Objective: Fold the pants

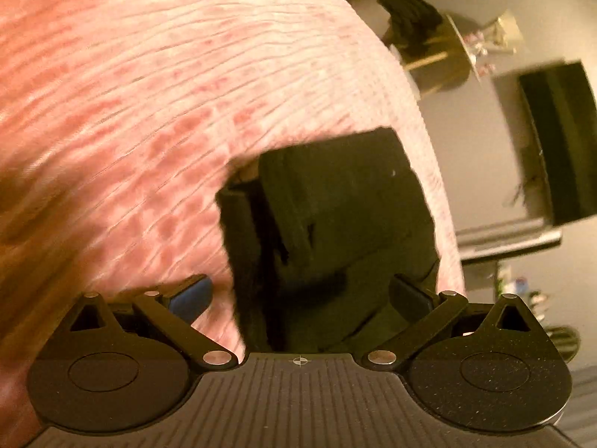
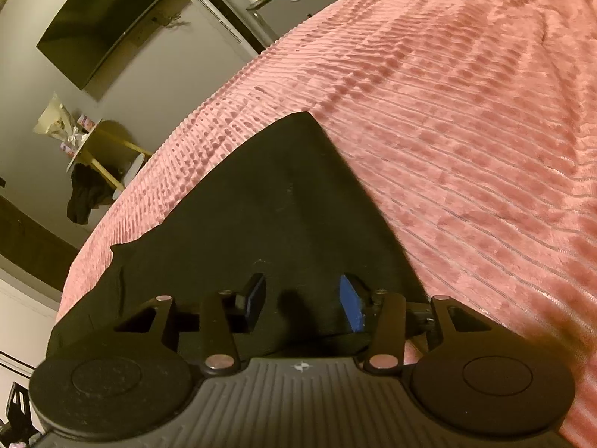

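Pants (image 2: 261,205), black and folded, lie on the pink bedspread (image 2: 466,112); left tongs (image 1: 309,298) and right tongs (image 2: 302,302) both spread, gripping nothing.

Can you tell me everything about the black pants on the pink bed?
The pants are plain black, of a soft, matte cloth. They lie flat on the ribbed pink blanket, already folded into a thick bundle with layers showing at one edge in the left wrist view. One corner points toward the far edge of the bed. The left gripper is wide open right over them, and the right gripper is open just above them too. Neither one is pinching the cloth.
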`<state>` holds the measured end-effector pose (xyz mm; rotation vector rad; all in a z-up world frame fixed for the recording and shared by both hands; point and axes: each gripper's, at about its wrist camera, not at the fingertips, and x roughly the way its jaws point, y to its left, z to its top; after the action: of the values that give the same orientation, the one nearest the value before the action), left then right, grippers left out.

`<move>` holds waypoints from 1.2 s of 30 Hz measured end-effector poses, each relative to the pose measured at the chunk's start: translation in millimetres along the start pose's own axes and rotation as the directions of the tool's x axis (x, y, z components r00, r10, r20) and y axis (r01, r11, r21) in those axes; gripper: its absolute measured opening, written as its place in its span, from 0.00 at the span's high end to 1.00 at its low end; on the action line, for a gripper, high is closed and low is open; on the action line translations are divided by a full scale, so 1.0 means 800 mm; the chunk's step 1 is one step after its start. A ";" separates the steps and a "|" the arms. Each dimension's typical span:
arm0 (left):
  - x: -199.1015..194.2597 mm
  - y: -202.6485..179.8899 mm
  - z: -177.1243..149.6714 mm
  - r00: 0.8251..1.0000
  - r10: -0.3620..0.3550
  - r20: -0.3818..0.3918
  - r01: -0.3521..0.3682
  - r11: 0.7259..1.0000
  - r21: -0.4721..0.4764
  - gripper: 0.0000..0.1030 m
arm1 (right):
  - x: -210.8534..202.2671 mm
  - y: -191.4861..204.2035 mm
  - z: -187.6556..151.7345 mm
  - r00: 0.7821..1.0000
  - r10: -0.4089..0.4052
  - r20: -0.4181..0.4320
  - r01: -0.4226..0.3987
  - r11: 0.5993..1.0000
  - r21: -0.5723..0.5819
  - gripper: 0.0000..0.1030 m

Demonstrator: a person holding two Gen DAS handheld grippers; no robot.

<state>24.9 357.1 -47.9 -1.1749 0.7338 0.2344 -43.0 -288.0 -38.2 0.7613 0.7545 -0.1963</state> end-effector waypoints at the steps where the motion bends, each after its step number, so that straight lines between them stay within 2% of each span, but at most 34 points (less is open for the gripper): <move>1: 0.000 -0.001 -0.001 1.000 -0.027 0.004 0.027 1.000 -0.001 0.00 | 0.000 0.000 0.000 1.000 -0.001 0.000 0.001 1.000 -0.001 0.56; 4: 0.019 -0.001 0.002 0.999 -0.034 0.000 0.034 0.999 0.006 0.02 | 0.001 0.001 0.000 1.000 -0.002 0.003 0.002 1.000 -0.003 0.55; 8: 0.034 -0.016 0.004 1.000 0.022 -0.007 -0.021 0.998 0.066 0.05 | 0.002 0.003 0.000 1.000 0.000 0.006 0.000 1.000 -0.009 0.51; 9: 0.032 -0.018 0.004 0.999 0.035 -0.004 -0.035 0.997 0.075 0.11 | 0.002 0.003 0.000 1.000 0.003 0.007 -0.002 1.000 -0.009 0.51; 11: 0.024 -0.013 0.004 0.999 0.035 -0.007 -0.034 0.997 0.071 0.34 | 0.002 0.002 0.000 1.000 0.004 0.008 -0.004 1.000 -0.004 0.51; 14: 0.017 -0.003 0.010 0.999 -0.031 -0.026 0.031 0.999 0.013 0.49 | 0.002 0.003 0.000 1.000 0.001 0.008 -0.001 1.000 -0.011 0.51; 16: 0.008 -0.011 0.010 0.999 -0.036 -0.016 0.037 0.998 0.058 0.56 | 0.002 0.004 0.000 1.000 0.000 0.006 0.000 1.000 -0.021 0.49; 17: 0.002 -0.018 0.010 0.998 -0.070 -0.008 0.071 0.993 0.094 0.63 | 0.003 0.005 0.000 1.000 0.001 0.005 -0.001 1.000 -0.024 0.48; 19: -0.011 -0.028 0.008 0.987 -0.159 0.001 0.157 0.976 0.149 0.65 | 0.003 0.005 0.001 1.000 0.001 0.006 -0.001 1.000 -0.025 0.48; 21: -0.012 -0.035 0.008 0.983 -0.184 0.002 0.180 0.964 0.194 0.59 | 0.003 0.004 0.001 1.000 0.003 0.006 -0.003 1.000 -0.021 0.48; 23: 0.001 -0.035 0.007 0.991 -0.135 -0.004 0.133 0.972 0.192 0.38 | 0.003 0.004 0.001 1.000 0.003 0.006 -0.003 1.000 -0.023 0.48; 24: 0.012 -0.034 0.007 0.995 -0.105 -0.006 0.104 0.979 0.177 0.23 | 0.003 0.004 0.001 1.000 0.003 0.006 -0.003 1.000 -0.023 0.47; 25: 0.022 -0.032 0.006 0.998 -0.070 -0.007 0.070 0.985 0.156 0.22 | 0.003 0.004 0.001 1.000 0.003 0.006 -0.003 1.000 -0.025 0.47; 27: 0.040 -0.029 0.005 0.999 0.017 -0.027 -0.014 0.994 0.105 0.31 | 0.003 0.004 0.001 1.000 0.003 0.006 -0.003 1.000 -0.025 0.47; 28: 0.042 -0.032 0.004 0.999 0.043 -0.022 -0.041 0.995 0.088 0.38 | 0.003 0.004 0.001 1.000 0.003 0.007 -0.003 1.000 -0.024 0.47; 29: 0.040 -0.038 0.001 0.999 0.042 -0.015 -0.041 0.995 0.090 0.43 | 0.002 0.004 0.001 1.000 0.003 0.007 -0.003 1.000 -0.024 0.47; 30: 0.034 -0.049 -0.003 0.999 0.041 0.000 -0.040 0.991 0.126 0.53 | 0.002 0.004 0.001 1.000 0.004 0.009 -0.004 1.000 -0.022 0.47; 31: 0.027 -0.064 -0.008 0.999 0.043 0.018 -0.046 0.980 0.191 0.66 | 0.001 0.004 0.000 1.000 0.006 0.012 -0.006 1.000 -0.018 0.47; 33: 0.009 -0.105 -0.020 0.998 0.024 0.050 -0.041 0.927 0.374 0.74 | 0.001 0.001 0.001 1.000 0.014 0.016 -0.013 1.000 -0.005 0.47; 35: -0.011 -0.145 -0.042 0.998 -0.001 0.068 -0.035 0.850 0.526 0.76 | 0.001 -0.002 0.001 1.000 0.023 0.018 -0.023 1.000 0.008 0.47; 36: -0.022 -0.168 -0.059 0.997 -0.023 0.077 -0.028 0.798 0.603 0.77 | 0.000 -0.003 0.001 0.999 0.027 0.020 -0.027 1.000 0.013 0.47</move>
<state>63.8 265.3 55.3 -0.5454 0.6686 0.0358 -43.6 -290.5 -38.8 0.7811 0.7243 -0.1842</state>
